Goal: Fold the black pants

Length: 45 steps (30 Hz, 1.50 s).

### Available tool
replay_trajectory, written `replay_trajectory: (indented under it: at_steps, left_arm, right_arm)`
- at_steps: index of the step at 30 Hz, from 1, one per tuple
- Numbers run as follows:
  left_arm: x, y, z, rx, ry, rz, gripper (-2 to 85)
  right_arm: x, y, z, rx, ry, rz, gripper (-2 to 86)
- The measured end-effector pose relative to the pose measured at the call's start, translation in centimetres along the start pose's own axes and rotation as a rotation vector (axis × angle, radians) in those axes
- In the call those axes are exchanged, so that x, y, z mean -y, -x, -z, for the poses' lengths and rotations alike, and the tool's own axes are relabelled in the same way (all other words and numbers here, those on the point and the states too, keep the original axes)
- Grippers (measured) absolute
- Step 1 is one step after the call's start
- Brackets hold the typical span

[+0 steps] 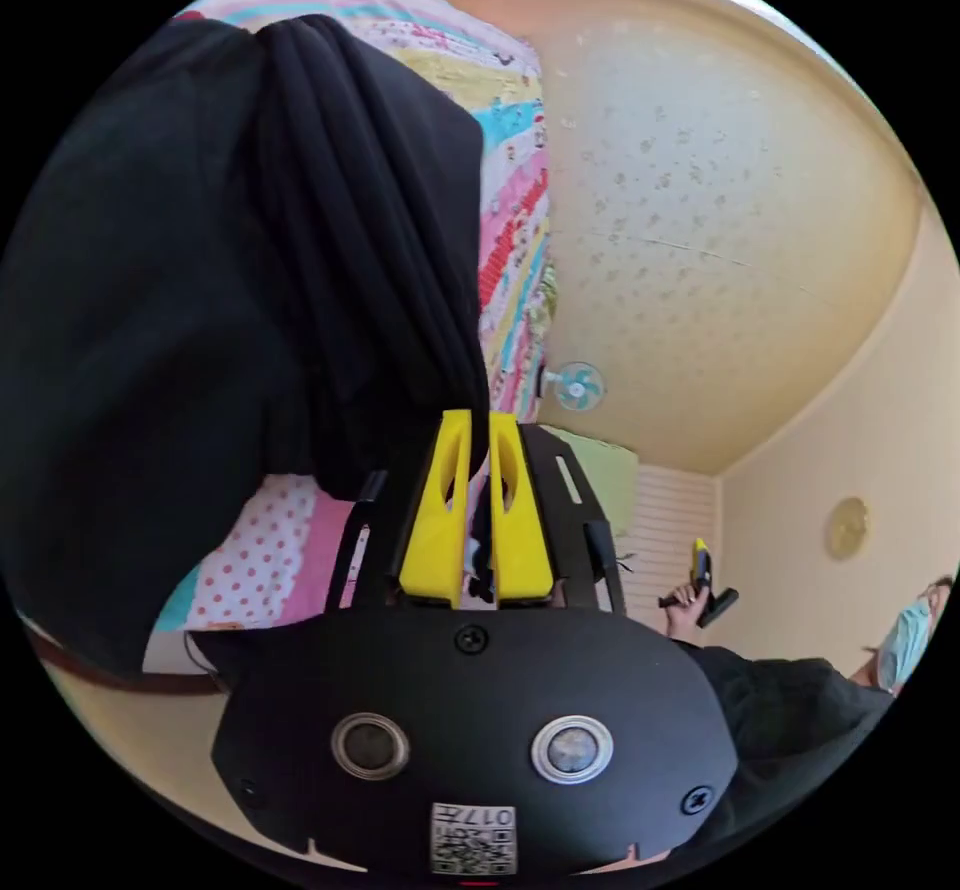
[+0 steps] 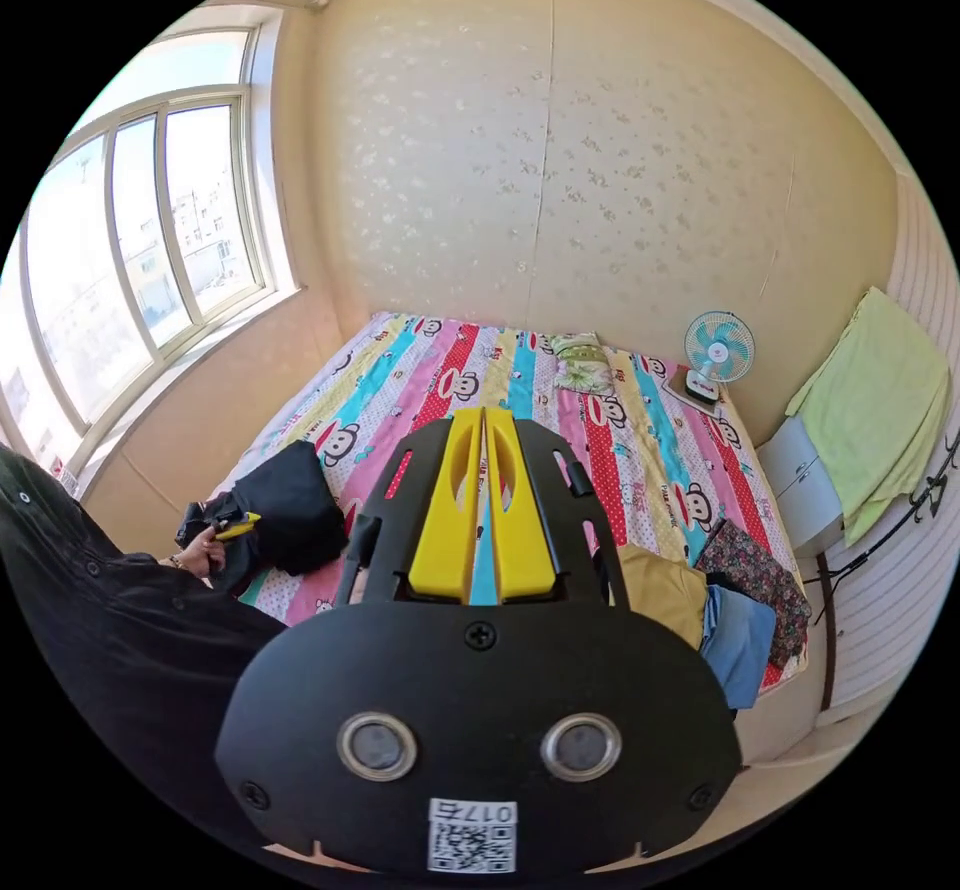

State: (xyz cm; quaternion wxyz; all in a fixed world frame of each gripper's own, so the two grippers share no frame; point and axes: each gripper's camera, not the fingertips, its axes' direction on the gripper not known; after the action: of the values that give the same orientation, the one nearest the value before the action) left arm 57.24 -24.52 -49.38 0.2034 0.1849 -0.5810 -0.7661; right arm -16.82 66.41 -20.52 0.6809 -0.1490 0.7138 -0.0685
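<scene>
In the left gripper view, the left gripper (image 1: 478,420) had its yellow jaws nearly together, pinching a gathered edge of the black pants (image 1: 200,310) between the fingertips. From the tips the dark cloth spread away over the striped cartoon bedspread (image 1: 515,190). Beyond the fingers to one side, a small fan (image 1: 578,386) stood near the wall.

In the right gripper view, the right gripper (image 2: 483,417) was held above the bed with its jaws closed flat against each other and nothing between them. Off to one side of its fingers lay the black pants (image 2: 290,515), folded into a bundle on the bedspread (image 2: 640,430), with the left gripper (image 2: 236,527) at their edge. On the other side of the fingers sat a stack of folded clothes (image 2: 730,600).
</scene>
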Motion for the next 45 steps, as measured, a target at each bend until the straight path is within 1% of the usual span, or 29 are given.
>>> replay_trajectory:
  at_steps: [2, 4, 5, 7, 8, 10, 11, 12, 13, 14, 15, 16, 18, 20, 22, 23, 25, 26, 28, 31, 32, 35, 38, 40, 41, 42, 43, 44, 45]
  left_arm:
    - [0.2, -3.6, -1.3, 0.012, 0.055, -0.1, 3.9]
    - [0.8, -9.8, -4.6, 0.054, 0.145, -0.261, 3.9]
    - [0.9, -11.5, -5.6, 0.058, 0.172, -0.304, 3.9]
    - [0.7, -18.4, -10.9, 0.064, 0.297, -0.474, 3.9]
    - [0.3, -20.0, -12.4, 0.059, 0.33, -0.513, 3.9]
    - [-2.4, -26.1, -19.5, 0.023, 0.502, -0.659, 4.0]
    - [-3.4, -27.4, -21.4, 0.013, 0.552, -0.695, 4.1]
    - [-5.9, -29.3, -25.4, -0.001, 0.656, -0.758, 4.2]
    - [-8.6, -30.3, -29.7, -0.006, 0.783, -0.788, 4.7]
    - [-9.9, -30.4, -31.9, -0.002, 0.854, -0.785, 5.0]
    - [-12.5, -29.6, -36.1, 0.022, 0.991, -0.753, 5.8]
    - [-14.5, -27.9, -39.3, 0.052, 1.074, -0.701, 6.3]
    - [-15.9, -24.7, -41.4, 0.049, 1.099, -0.588, 6.6]
    - [-14.7, -21.3, -40.9, 0.014, 1.033, -0.45, 6.7]
    - [-11.6, -16.0, -37.3, -0.005, 0.792, -0.237, 6.8]
    - [-11.0, -14.5, -36.1, -0.003, 0.723, -0.183, 6.9]
    - [-9.5, -8.9, -30.7, 0.031, 0.438, 0.007, 7.7]
    - [-9.4, -7.7, -29.4, 0.04, 0.368, 0.047, 7.8]
    - [-9.6, -3.5, -25.6, 0.087, 0.152, 0.181, 8.6]
    - [-9.9, 0.5, -24.1, 0.168, 0.013, 0.29, 10.4]
    - [-10.0, 1.3, -24.2, 0.166, -0.002, 0.308, 10.7]
    - [-9.9, 5.0, -26.8, 0.068, -0.015, 0.37, 12.0]
    - [-9.8, 7.8, -29.9, 0.056, -0.013, 0.425, 12.1]
    - [-9.8, 9.2, -31.6, -0.082, -0.055, 0.424, 10.3]
    - [-9.9, 9.5, -32.0, -0.134, -0.066, 0.418, 9.6]
    - [-10.0, 9.5, -32.8, -0.235, -0.074, 0.396, 8.7]
    - [-10.2, 8.9, -33.2, -0.265, -0.053, 0.367, 8.0]
    - [-10.2, 8.1, -33.3, -0.257, -0.036, 0.331, 7.7]
    - [-10.2, 5.8, -33.5, -0.226, 0.018, 0.221, 7.3]
  right_arm:
    - [-0.3, 1.7, -1.2, 0.015, -0.002, 0.031, 0.3]
    - [-0.4, 2.5, -1.8, 0.048, -0.033, 0.041, 0.3]
    - [-0.4, 2.8, -2.0, 0.078, -0.055, 0.035, 0.4]
    - [-0.5, 2.6, -2.4, 0.132, -0.086, 0.013, 0.4]
    - [-0.7, 2.3, -2.7, 0.168, -0.1, -0.009, 0.4]
    - [-1.1, 1.5, -3.3, 0.211, -0.108, -0.043, 0.4]
    - [-1.4, 0.9, -3.7, 0.237, -0.104, -0.061, 0.4]
    - [-1.5, 0.6, -3.9, 0.25, -0.1, -0.069, 0.4]
    - [-1.8, 0.0, -4.2, 0.272, -0.088, -0.079, 0.4]
    - [-2.1, -0.5, -4.4, 0.284, -0.077, -0.08, 0.4]
    - [-2.2, -0.7, -4.5, 0.285, -0.071, -0.08, 0.4]
    - [-2.4, -1.1, -4.4, 0.275, -0.056, -0.079, 0.4]
    - [-2.6, -1.5, -4.2, 0.25, -0.026, -0.07, 0.4]
    - [-2.9, -1.9, -3.6, 0.206, 0.013, -0.044, 0.4]
    - [-3.2, -2.2, -3.1, 0.169, 0.039, -0.038, 0.4]
    - [-3.5, -2.4, -2.9, 0.15, 0.059, -0.043, 0.4]
    - [-4.0, -2.7, -2.9, 0.136, 0.088, -0.062, 0.4]
    - [-4.4, -2.7, -2.9, 0.136, 0.102, -0.083, 0.4]
    - [-5.0, -2.4, -3.3, 0.147, 0.126, -0.115, 0.4]
    - [-5.4, -1.3, -4.3, 0.175, 0.204, -0.135, 0.3]
    - [-5.4, -0.7, -4.6, 0.176, 0.231, -0.132, 0.3]
    - [-5.3, 0.9, -4.7, 0.173, 0.255, -0.135, 0.3]
    - [-5.3, 2.2, -4.8, 0.196, 0.282, -0.152, 0.4]
    - [-5.3, 2.9, -5.0, 0.21, 0.307, -0.16, 0.4]
    - [-5.3, 3.4, -5.1, 0.217, 0.32, -0.159, 0.4]
    - [-5.3, 3.6, -5.1, 0.221, 0.324, -0.156, 0.4]
    - [-5.3, 4.1, -5.2, 0.228, 0.329, -0.148, 0.5]
    - [-5.3, 4.5, -5.1, 0.236, 0.33, -0.14, 0.6]
    - [-5.2, 4.7, -5.1, 0.242, 0.331, -0.135, 0.7]
